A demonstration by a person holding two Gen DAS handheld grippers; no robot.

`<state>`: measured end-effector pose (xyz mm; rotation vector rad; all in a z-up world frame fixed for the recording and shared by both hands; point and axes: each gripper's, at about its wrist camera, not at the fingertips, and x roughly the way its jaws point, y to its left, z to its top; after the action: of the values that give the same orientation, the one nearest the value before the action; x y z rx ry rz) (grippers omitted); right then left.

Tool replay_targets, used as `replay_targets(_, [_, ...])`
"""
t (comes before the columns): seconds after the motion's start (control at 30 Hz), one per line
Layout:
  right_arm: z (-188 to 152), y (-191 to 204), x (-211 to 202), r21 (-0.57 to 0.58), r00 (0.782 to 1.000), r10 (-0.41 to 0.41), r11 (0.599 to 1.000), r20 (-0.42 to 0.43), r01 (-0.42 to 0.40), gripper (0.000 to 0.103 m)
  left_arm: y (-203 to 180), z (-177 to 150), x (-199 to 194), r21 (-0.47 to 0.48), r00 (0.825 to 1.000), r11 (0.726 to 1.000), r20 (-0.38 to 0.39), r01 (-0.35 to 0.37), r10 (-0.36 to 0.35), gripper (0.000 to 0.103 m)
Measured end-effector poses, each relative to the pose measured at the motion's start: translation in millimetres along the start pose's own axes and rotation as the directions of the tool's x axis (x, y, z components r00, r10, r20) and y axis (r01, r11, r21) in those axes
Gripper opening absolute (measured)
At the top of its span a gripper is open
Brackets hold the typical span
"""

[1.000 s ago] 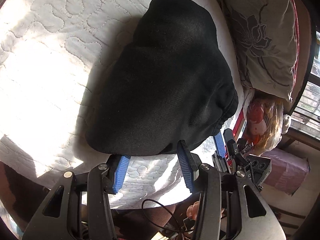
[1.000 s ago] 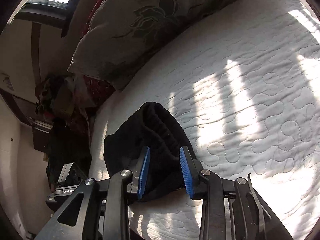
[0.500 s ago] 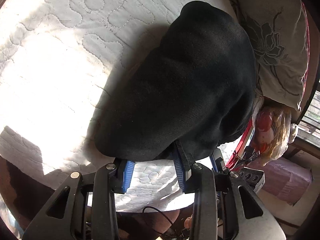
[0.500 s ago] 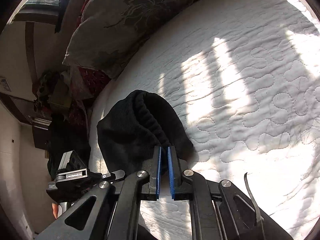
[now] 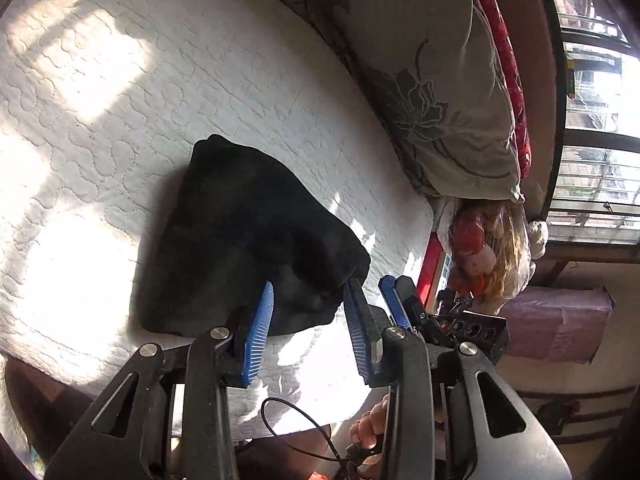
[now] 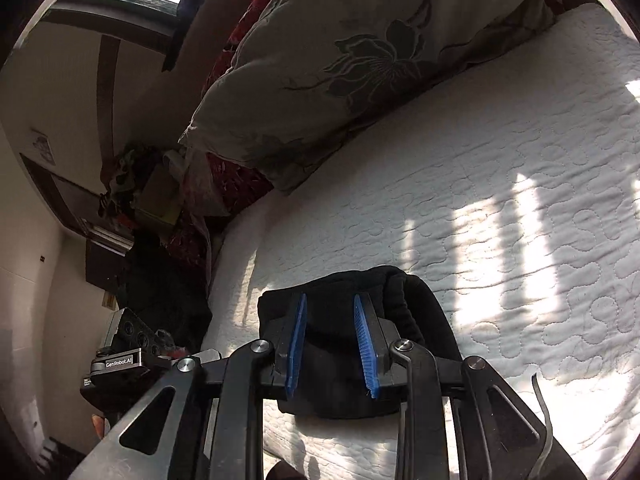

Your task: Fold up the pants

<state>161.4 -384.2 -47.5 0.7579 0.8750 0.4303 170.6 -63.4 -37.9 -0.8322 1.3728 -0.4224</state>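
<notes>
Black pants (image 5: 248, 248), folded into a compact bundle, lie on the white quilted bed (image 5: 100, 92) near its edge, sunlight falling in bars across the quilting; my left tongs (image 5: 308, 292) hang just above the bundle's near end, their blue pads spread apart with the dark cloth showing behind the gap and nothing pinched between them; in the right wrist view my right tongs (image 6: 330, 312) sit over the same bundle (image 6: 416, 300), their jaws opening, the ribbed blue pads clear of the fabric on both sides so that the pants rest on the bed on their own; the thick rolled fold of the bundle curves along its right side in that view; a grey pillow with a dark flower print (image 5: 424, 92) lies along the far side of the bed, well apart from the pants, with a red patterned cloth (image 5: 504, 64) behind it; past the bed's end a clear bag of red and yellow items (image 5: 484, 248) sits by a window; my fingers (image 5: 372, 424) show below the left tongs, gripping the handle, a thin black cable (image 5: 292, 428) looping beside them.
</notes>
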Motion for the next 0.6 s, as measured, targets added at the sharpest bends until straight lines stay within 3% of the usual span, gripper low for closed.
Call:
replay_targets(0.13, [1.5, -3.8, 27.8, -0.027, 0.997, -0.068, 0.997, -0.023, 0.067, 0.027, -11.6, 25.6, 38.0, 0.002, 0.998, 0.998, -0.002, -0.055, 0.055, 0.034])
replay_targets(0.23, [6.8, -18.7, 39.2, -0.073, 0.983, -0.179, 0.982, -0.028, 0.176, 0.019, -3.0, 45.0, 59.9, -0.030, 0.994, 0.994, 0.042, -0.102, 0.103, 0.034])
replay_targets(0.3, [7.9, -33.8, 55.0, -0.063, 0.972, -0.228, 0.973, -0.065, 0.224, 0.011, 11.6, 54.5, 82.5, -0.048, 0.987, 0.986, 0.011, -0.159, 0.160, 0.033])
replay_targets(0.33, [8.2, -42.7, 62.9, -0.060, 0.972, -0.225, 0.973, -0.065, 0.221, 0.006, 18.2, 56.7, 91.6, -0.051, 0.985, 0.984, 0.000, -0.171, 0.171, 0.026])
replay_targets(0.53, [13.6, -54.4, 59.3, -0.003, 0.980, -0.178, 0.984, -0.086, 0.179, 0.005, 29.2, 60.5, 76.7, -0.057, 0.997, 0.995, -0.020, -0.079, 0.078, 0.022])
replay_targets(0.6, [12.6, -47.2, 42.6, 0.023, 0.990, -0.127, 0.991, -0.064, 0.129, 0.011, 30.3, 53.3, 57.3, -0.057, 0.999, 0.998, -0.004, -0.036, 0.036, 0.022])
